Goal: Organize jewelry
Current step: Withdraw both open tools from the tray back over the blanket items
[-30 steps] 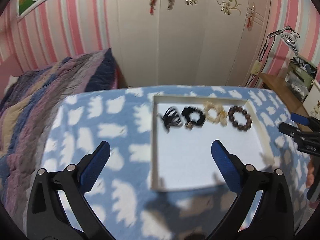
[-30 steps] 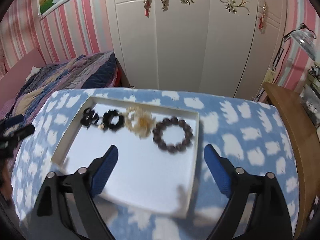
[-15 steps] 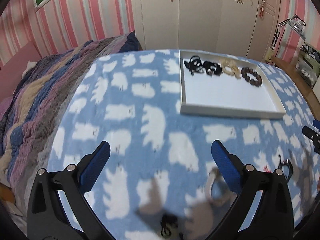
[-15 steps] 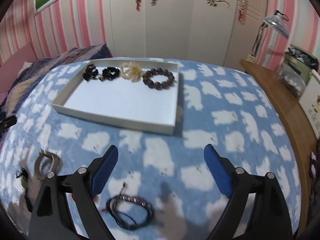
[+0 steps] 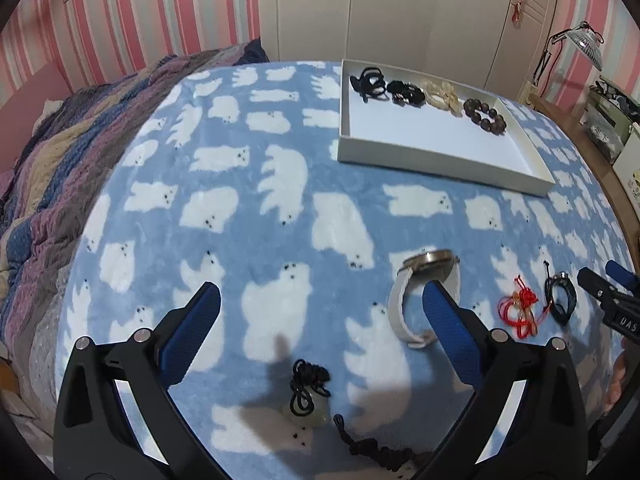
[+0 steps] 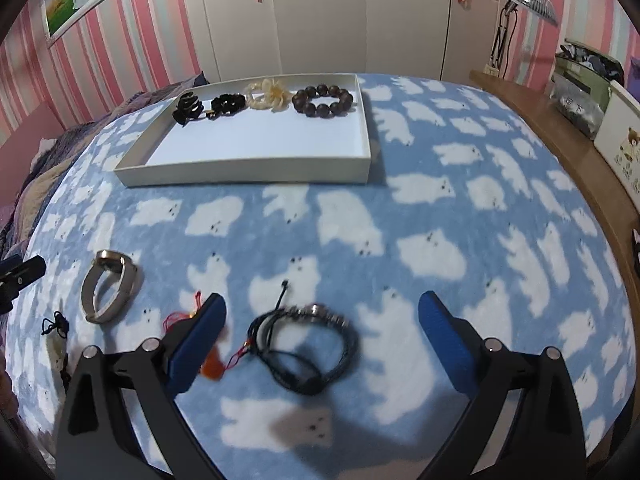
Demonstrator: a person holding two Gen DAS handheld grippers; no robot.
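Both grippers, left (image 5: 320,328) and right (image 6: 322,326), have dropped back from the tray (image 6: 248,168) to the loose pieces on the blanket (image 6: 440,208). Mine on the right is spreading wider around the black bracelet (image 6: 308,344), touching nothing; the left gapes empty beside the watch (image 5: 424,296). Four pieces sit in the tray, so next I grab these.

- The blanket (image 6: 420,216) is sky blue, patterned all over with white bear shapes.
- The tray (image 6: 244,170) on the blanket is cream outside, white inside.
- Along the tray's far wall lie a black hair tie (image 6: 188,109), a black beaded band (image 6: 228,105), a pale cream flower bracelet (image 6: 269,94) and a dark brown bead bracelet (image 6: 323,99).
- Nearer than the tray: a beige-strapped watch (image 6: 109,286), a red cord charm (image 5: 520,312), a black cord bracelet (image 6: 310,350).
- The quilt (image 5: 60,152) left of the tray is striped purple, navy and tan.
- Both grippers' fingers (image 6: 198,338) are black with blue pads.
- The walls (image 6: 160,28) behind the tray are striped pink and white.
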